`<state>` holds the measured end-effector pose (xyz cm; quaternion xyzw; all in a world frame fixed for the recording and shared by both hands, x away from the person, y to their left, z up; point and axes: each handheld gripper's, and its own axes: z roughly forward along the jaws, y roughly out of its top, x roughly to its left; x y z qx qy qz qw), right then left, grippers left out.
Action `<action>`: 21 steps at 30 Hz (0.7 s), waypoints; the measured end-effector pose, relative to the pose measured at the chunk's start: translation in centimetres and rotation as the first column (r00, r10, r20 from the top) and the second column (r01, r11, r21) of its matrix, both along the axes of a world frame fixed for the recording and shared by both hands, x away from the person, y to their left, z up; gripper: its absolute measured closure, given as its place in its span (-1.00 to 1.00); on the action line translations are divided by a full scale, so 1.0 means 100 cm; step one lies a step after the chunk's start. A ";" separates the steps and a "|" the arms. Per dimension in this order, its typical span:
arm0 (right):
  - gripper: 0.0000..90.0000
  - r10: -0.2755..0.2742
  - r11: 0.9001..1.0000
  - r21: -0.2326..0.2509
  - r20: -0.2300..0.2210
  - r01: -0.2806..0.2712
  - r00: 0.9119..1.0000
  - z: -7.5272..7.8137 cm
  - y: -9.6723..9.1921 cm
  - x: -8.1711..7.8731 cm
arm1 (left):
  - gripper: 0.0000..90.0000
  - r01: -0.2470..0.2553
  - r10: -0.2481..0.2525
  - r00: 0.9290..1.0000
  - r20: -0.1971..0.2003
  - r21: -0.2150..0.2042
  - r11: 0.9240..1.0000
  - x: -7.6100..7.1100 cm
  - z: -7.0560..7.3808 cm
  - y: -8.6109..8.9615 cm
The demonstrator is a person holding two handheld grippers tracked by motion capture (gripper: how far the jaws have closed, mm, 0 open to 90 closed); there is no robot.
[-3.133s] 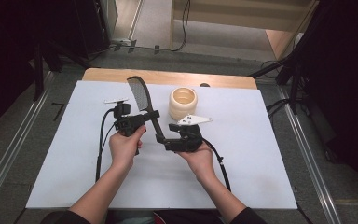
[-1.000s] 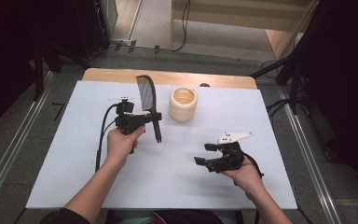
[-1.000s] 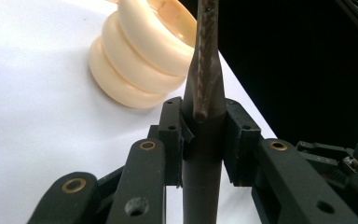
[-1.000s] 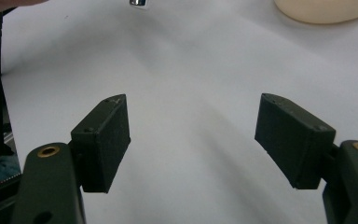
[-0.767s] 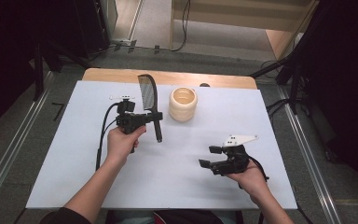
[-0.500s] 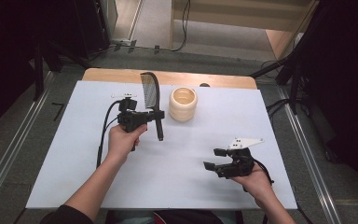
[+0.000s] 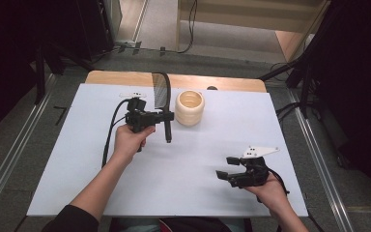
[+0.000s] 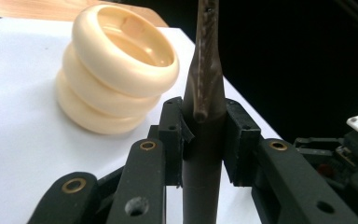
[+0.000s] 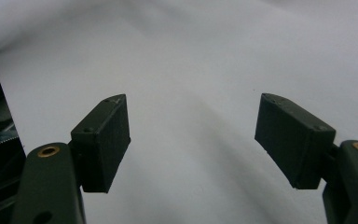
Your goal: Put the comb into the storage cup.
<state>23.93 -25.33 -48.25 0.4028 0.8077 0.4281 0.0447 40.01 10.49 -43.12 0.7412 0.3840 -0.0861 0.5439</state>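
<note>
My left gripper point(image 7: 166, 116) clamps a dark spatula point(image 7: 162, 92) at centre; right gripper point(image 7: 227, 167) gapes empty, lower right. Next, likely into the holder point(image 7: 190, 107).

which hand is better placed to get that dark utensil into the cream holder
Left. The left gripper is already shut on the dark utensil right beside the cream holder. The right gripper sits open near the table's front edge.
</note>
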 end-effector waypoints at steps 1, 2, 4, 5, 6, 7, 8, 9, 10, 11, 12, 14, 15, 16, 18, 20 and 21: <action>-0.46 0.000 1.000 -0.001 -0.002 0.000 1.000 0.000 0.000 -0.001 | 0.62 0.004 -0.004 1.000 0.006 0.009 1.000 0.000 0.000 -0.001; -0.46 0.002 1.000 0.000 -0.002 -0.002 1.000 0.000 -0.001 -0.001 | 0.62 0.008 -0.008 1.000 0.006 0.008 1.000 0.000 0.001 -0.002; -0.46 0.001 1.000 0.000 -0.002 -0.001 1.000 -0.001 -0.002 -0.002 | 0.62 0.016 -0.016 1.000 0.010 0.009 1.000 0.001 0.002 -0.003; -0.46 -0.001 1.000 -0.001 -0.005 0.001 1.000 -0.001 -0.002 -0.002 | 0.62 0.015 -0.015 1.000 0.010 0.006 1.000 0.001 0.003 -0.004; -0.46 -0.002 1.000 0.000 -0.007 0.002 1.000 -0.001 -0.002 -0.002 | 0.62 0.020 -0.020 1.000 0.017 0.005 1.000 0.001 0.004 -0.005; -0.46 -0.003 1.000 0.001 -0.008 0.003 1.000 -0.001 -0.003 -0.002 | 0.62 0.021 -0.021 1.000 0.015 0.005 1.000 0.002 0.006 -0.006; -0.46 -0.002 1.000 -0.001 -0.008 0.002 1.000 -0.001 -0.003 -0.002 | 0.62 0.023 -0.023 1.000 0.009 0.003 1.000 0.002 0.007 -0.007; -0.46 -0.004 1.000 -0.002 -0.007 0.004 1.000 -0.001 -0.004 -0.002 | 0.62 0.021 -0.021 1.000 -0.005 0.001 1.000 0.003 0.008 -0.007; -0.46 -0.003 1.000 -0.001 -0.005 0.003 1.000 -0.001 -0.004 -0.002 | 0.62 0.022 -0.022 1.000 -0.014 0.000 1.000 0.003 0.010 -0.008; -0.46 -0.005 1.000 -0.001 -0.005 0.005 1.000 -0.001 -0.005 -0.002 | 0.62 0.029 -0.029 1.000 -0.006 0.002 1.000 0.002 0.012 -0.009; -0.46 -0.005 1.000 -0.004 -0.006 0.005 1.000 -0.001 -0.005 -0.002 | 0.62 0.034 -0.034 0.999 0.005 0.006 0.999 0.002 0.013 -0.010; -0.46 -0.009 1.000 -0.007 -0.009 0.009 1.000 -0.001 -0.006 -0.003 | 0.62 0.044 -0.044 0.999 0.018 0.021 0.999 0.002 0.017 -0.012; -0.46 -0.016 1.000 -0.004 -0.013 0.016 1.000 -0.001 -0.007 -0.003 | 0.62 0.043 -0.043 0.999 0.018 0.022 0.999 0.003 0.018 -0.012; -0.46 -0.013 1.000 -0.008 -0.009 0.012 1.000 -0.001 -0.008 -0.003 | 0.62 0.044 -0.045 0.999 0.017 0.020 0.999 0.003 0.019 -0.013; -0.46 -0.019 1.000 -0.009 -0.009 0.019 1.000 -0.001 -0.009 -0.004 | 0.62 0.043 -0.044 0.999 0.018 0.021 0.999 0.004 0.022 -0.014; -0.46 -0.022 1.000 -0.007 -0.011 0.022 1.000 -0.001 -0.011 -0.005 | 0.62 0.049 -0.050 0.998 0.024 0.025 0.998 0.005 0.025 -0.015; -0.46 -0.022 1.000 -0.007 -0.011 0.022 1.000 -0.001 -0.012 -0.004 | 0.62 0.051 -0.052 0.998 0.027 0.030 0.998 0.006 0.026 -0.016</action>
